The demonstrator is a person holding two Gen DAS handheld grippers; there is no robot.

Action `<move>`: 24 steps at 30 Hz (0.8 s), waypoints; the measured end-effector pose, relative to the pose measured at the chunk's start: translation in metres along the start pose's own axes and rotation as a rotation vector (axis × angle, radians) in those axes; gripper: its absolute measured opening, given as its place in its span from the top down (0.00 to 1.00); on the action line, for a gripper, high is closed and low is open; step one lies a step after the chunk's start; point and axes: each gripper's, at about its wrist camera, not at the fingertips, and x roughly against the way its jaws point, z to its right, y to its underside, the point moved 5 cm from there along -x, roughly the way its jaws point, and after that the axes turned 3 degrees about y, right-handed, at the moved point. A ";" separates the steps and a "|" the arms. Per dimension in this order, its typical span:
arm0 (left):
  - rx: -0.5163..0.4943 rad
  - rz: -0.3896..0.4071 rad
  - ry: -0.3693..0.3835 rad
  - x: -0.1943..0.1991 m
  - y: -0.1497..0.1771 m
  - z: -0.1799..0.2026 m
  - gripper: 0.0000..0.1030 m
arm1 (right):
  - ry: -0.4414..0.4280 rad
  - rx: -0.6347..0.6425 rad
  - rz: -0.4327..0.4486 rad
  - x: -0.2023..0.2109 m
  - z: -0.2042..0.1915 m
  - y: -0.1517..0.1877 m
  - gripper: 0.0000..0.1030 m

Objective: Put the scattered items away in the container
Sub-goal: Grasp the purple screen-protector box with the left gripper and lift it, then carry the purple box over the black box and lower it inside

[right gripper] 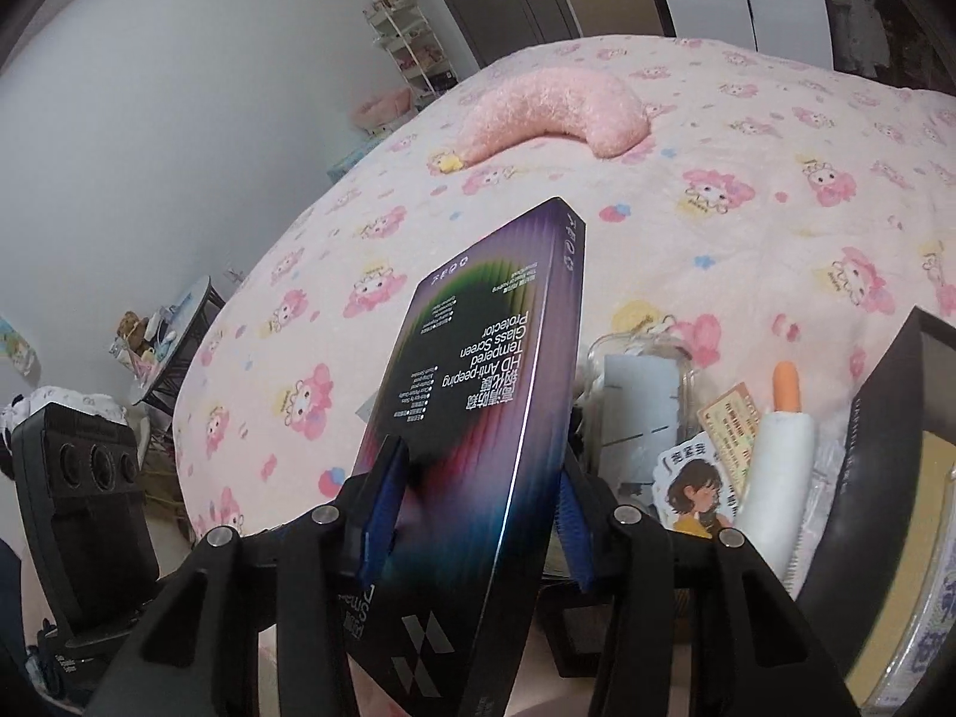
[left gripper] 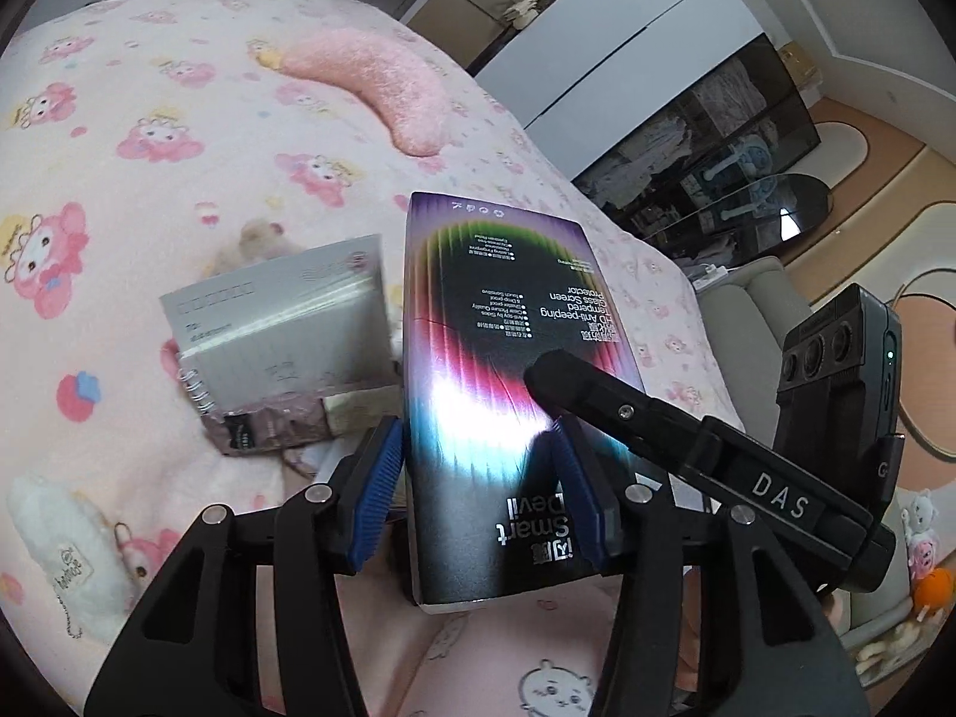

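Both grippers gripped the same thing: a dark, iridescent screen protector box held in the air above the pink cartoon-print bed. The left gripper clamped the box's long sides between its blue pads, and the right gripper did the same nearer the box's lower end, its pads pressed on either side. In the left wrist view a black finger of the right gripper lay across the box's face. On the bed, behind the box, lay a spiral notebook over a brown packet. A pink curved plush pillow rested toward the bed's far edge. In the right wrist view a black container stood near the bed's near right corner, with cards and a white plush toy just beside it.
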 end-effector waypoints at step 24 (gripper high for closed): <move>-0.298 -0.464 0.221 -0.191 0.132 0.227 0.48 | 0.241 -0.256 0.097 0.179 0.244 0.063 0.58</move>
